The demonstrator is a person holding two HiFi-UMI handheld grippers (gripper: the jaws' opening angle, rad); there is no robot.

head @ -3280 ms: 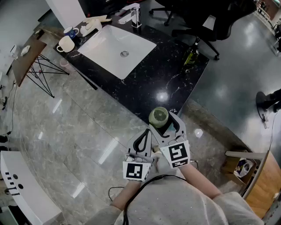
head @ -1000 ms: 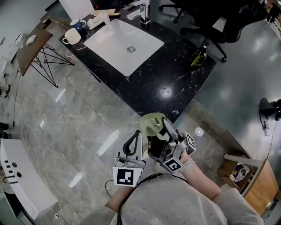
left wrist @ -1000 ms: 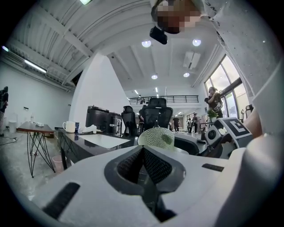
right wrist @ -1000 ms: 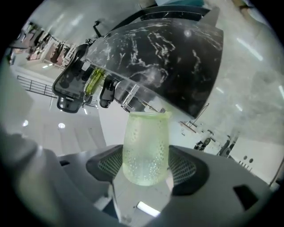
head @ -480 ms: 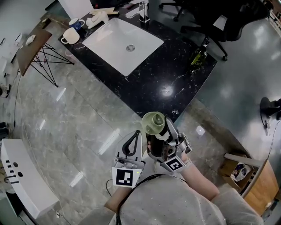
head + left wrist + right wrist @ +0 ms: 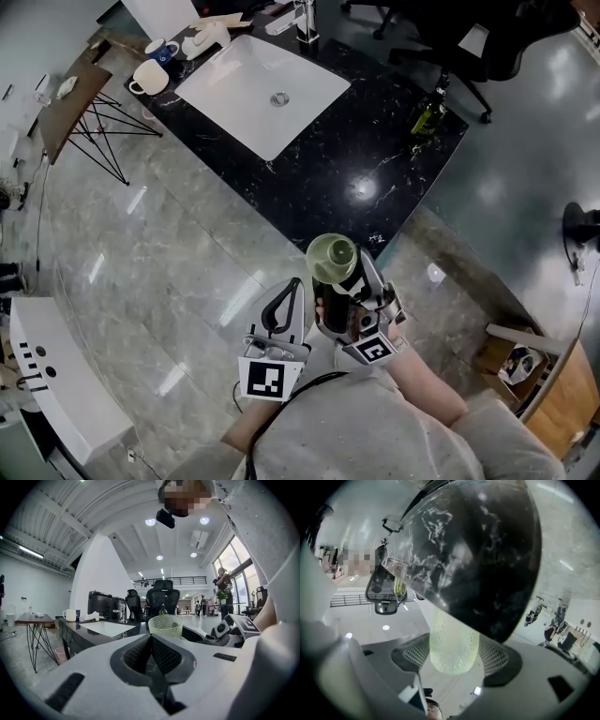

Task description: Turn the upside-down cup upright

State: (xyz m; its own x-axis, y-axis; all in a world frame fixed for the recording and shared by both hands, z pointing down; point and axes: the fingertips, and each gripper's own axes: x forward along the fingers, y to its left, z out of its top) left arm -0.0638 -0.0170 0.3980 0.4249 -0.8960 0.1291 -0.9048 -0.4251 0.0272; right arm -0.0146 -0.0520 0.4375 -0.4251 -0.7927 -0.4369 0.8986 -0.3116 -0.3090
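Grip matters most now: the right gripper [image 6: 345,283] clamps the green dimpled cup [image 6: 331,259] mouth-up in the air just off the black counter's [image 6: 319,192] near edge, so hold it level and firm until its base sits flat, while the left gripper [image 6: 291,292] idles beside it, jaws together and empty.

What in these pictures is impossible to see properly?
Cup base, head view: hidden by the right gripper.
Cup rim, right gripper view: lost against the dark counter.
Cup's lower half, left gripper view: behind the left gripper body.
Bottle label, head view: too small.
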